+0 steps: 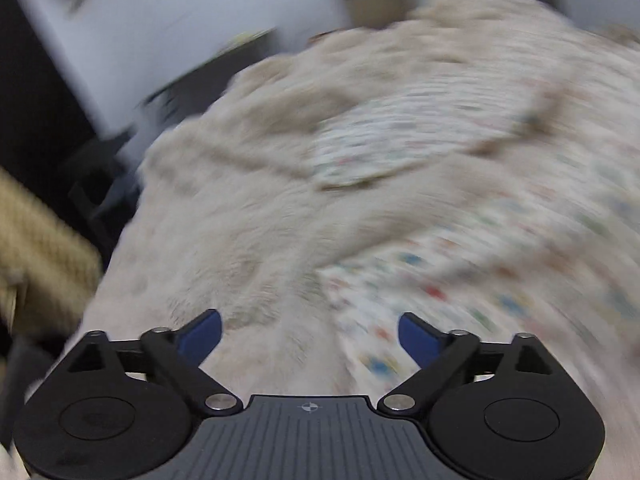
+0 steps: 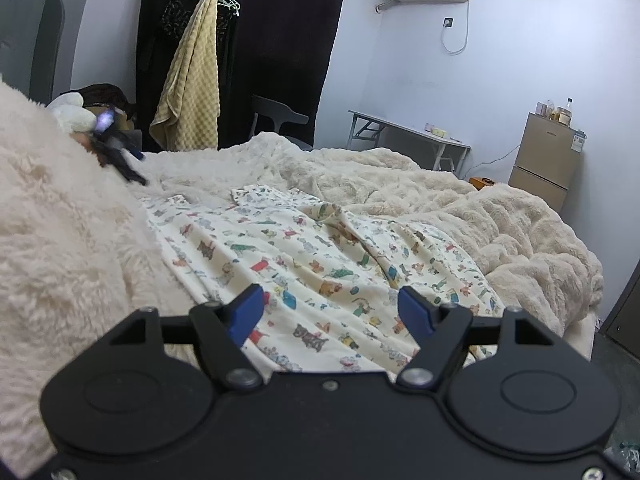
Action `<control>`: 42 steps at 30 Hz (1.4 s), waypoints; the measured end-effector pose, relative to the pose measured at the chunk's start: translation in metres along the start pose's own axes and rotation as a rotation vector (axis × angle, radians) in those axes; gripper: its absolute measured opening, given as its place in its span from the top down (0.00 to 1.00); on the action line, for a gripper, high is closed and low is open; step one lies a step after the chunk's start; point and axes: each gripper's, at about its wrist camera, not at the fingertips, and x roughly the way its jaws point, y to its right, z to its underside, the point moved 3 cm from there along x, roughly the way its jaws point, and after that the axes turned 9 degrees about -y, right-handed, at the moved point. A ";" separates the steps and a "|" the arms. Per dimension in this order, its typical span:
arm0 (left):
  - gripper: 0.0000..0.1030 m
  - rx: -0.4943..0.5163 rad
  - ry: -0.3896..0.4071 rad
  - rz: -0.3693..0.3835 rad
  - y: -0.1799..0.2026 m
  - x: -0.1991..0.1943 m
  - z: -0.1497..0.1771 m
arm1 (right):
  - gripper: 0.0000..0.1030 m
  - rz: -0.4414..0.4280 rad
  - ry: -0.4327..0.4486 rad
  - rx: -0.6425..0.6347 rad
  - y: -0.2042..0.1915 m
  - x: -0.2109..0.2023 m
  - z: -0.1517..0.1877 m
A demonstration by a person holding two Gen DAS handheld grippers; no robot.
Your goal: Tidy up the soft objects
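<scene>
Blue-padded black left gripper (image 1: 310, 332) is held wide open and empty above the cream fluffy blanket (image 1: 240, 216); the cartoon-printed cream cloth (image 2: 304, 256) is spread mid-bed for folding, framed by the open, empty right gripper (image 2: 330, 308).

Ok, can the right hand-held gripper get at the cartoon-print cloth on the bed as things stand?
Probably yes. The right hand-held gripper stands open just above the cartoon-print cloth, which lies spread flat on the fluffy blanket. Nothing sits between the jaws and the fabric.
</scene>
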 end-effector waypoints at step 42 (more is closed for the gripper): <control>0.44 0.468 -0.155 0.085 0.108 0.015 0.019 | 0.26 0.052 -0.060 0.091 0.009 0.018 0.000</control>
